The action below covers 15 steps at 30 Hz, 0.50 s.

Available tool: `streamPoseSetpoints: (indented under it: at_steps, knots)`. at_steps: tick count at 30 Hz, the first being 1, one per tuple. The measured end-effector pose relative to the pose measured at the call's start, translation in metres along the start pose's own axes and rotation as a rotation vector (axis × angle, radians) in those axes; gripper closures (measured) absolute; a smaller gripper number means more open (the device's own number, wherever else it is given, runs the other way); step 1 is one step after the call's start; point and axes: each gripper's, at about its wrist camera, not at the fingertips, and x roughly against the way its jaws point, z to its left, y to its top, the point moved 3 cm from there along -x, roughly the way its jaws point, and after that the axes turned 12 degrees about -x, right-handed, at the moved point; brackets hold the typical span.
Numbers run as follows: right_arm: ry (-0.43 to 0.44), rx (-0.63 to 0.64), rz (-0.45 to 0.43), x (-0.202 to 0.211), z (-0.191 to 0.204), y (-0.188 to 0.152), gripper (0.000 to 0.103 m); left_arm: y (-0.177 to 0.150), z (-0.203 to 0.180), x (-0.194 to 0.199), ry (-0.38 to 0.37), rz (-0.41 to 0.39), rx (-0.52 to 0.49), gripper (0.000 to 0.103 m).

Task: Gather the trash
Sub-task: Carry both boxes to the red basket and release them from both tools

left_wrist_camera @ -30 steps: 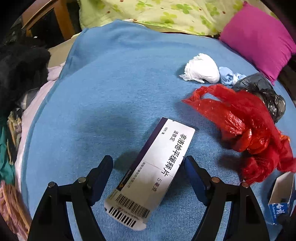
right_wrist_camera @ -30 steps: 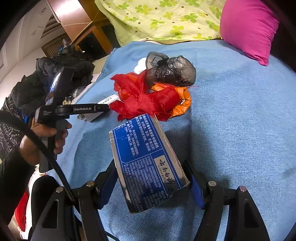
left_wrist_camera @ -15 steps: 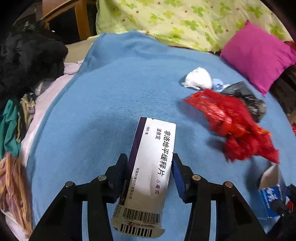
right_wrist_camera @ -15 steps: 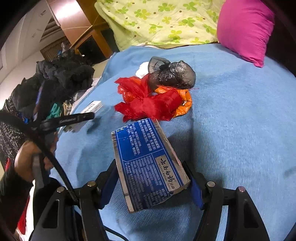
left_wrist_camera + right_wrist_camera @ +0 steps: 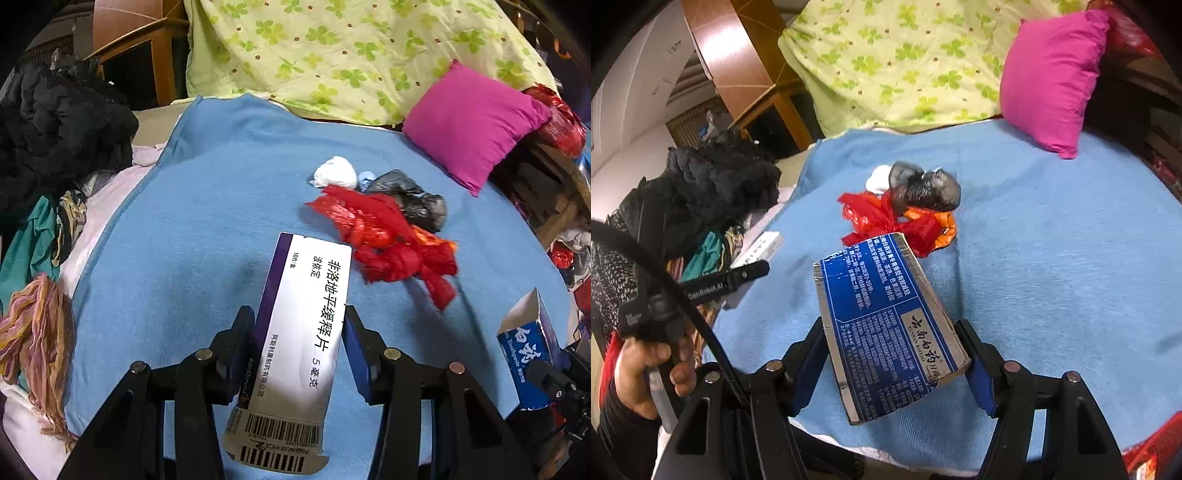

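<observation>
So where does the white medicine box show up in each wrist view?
Left wrist: the white medicine box fills the lower centre, clamped between the left tongs.
Right wrist: the same box is small at the left edge, sticking out beyond the other tool, past the blue box in the right tongs.
Shared landmark: the red plastic bag on the blue blanket.

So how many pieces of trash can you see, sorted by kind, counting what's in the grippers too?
Cardboard boxes: 2, the white medicine box in the left gripper and the blue box in the right gripper.
Plastic bags: 3, red bag, black bag, orange bag.
Paper wads: 2, white wad, small blue wad.
Total: 7
</observation>
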Motion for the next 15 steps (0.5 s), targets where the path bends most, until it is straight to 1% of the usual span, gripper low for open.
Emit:
streamPoseSetpoints:
  at_steps: [4,10,15]
  knots:
    - [-0.002,-0.026,-0.028,0.017,-0.004,-0.002,0.032,0.001,-0.008,0.014,-0.01,-0.019,-0.002,0.053]
    - [-0.014,-0.056,-0.066,0.035,-0.013,-0.001,0.032,0.005,-0.018,0.024,-0.02,-0.039,-0.015,0.053]
    - [-0.018,-0.095,-0.104,0.052,-0.024,0.005,0.032,0.013,-0.034,0.029,-0.023,-0.049,-0.047,0.053]
